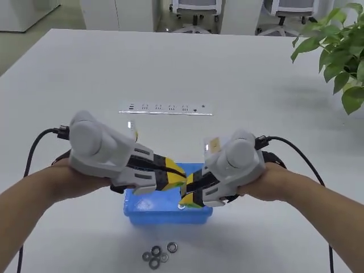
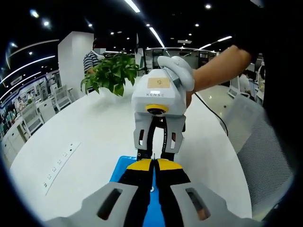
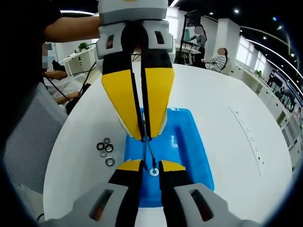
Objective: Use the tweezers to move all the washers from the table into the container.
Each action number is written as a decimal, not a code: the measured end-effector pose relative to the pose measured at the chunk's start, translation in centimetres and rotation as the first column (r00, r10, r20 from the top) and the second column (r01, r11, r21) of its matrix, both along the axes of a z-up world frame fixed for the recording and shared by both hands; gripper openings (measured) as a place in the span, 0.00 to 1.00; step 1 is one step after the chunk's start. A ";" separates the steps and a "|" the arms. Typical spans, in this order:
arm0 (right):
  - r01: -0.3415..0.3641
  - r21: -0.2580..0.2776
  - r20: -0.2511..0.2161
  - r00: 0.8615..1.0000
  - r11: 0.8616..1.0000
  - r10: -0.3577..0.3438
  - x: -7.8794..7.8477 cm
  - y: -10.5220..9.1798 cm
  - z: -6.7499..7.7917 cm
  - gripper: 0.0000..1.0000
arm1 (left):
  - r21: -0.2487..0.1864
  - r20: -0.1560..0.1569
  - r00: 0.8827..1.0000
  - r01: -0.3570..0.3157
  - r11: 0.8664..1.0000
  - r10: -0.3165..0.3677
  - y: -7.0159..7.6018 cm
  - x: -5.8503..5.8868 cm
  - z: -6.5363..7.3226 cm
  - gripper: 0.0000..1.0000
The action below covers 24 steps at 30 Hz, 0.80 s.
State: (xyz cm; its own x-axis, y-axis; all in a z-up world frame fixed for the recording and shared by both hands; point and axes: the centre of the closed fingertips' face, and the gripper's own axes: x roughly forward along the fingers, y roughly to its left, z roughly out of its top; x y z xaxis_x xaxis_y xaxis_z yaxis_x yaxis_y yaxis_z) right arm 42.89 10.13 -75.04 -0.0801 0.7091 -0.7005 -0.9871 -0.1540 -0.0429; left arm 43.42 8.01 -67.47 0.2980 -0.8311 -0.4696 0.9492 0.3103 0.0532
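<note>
L claw (image 2: 155, 163) pinching tweezers (image 3: 147, 151), washer (image 3: 154, 171) at tip over container (image 3: 189, 142); R claw (image 3: 150, 166) grip: can't tell. Washer pile (image 1: 159, 253) on near table (image 1: 170, 68) not yet moved.

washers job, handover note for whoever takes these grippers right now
Left gripper: shut on the tweezers, above the blue container.
Right gripper: open a little, its jaws either side of the tweezer tips.
One washer at the tips, over the container; cannot tell whether released.
Left to do: cluster of washers on the table beside the container.
</note>
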 end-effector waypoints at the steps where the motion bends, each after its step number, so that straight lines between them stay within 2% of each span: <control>1: 0.002 0.002 0.000 1.000 1.000 -0.002 0.0 0.0 0.1 0.16 | -0.002 0.000 1.000 0.000 1.000 0.000 -0.1 -0.1 0.1 0.06; 19: 0.056 0.036 0.023 0.998 0.998 -0.056 -1.3 -1.6 3.1 0.27 | -0.001 0.016 1.000 0.004 1.000 -0.004 -0.4 -2.0 2.3 0.06; 24: 0.079 0.044 0.012 0.997 0.996 -0.080 -2.1 -2.1 3.6 0.31 | -0.002 0.021 1.000 0.005 1.000 -0.005 -0.5 -2.7 2.9 0.06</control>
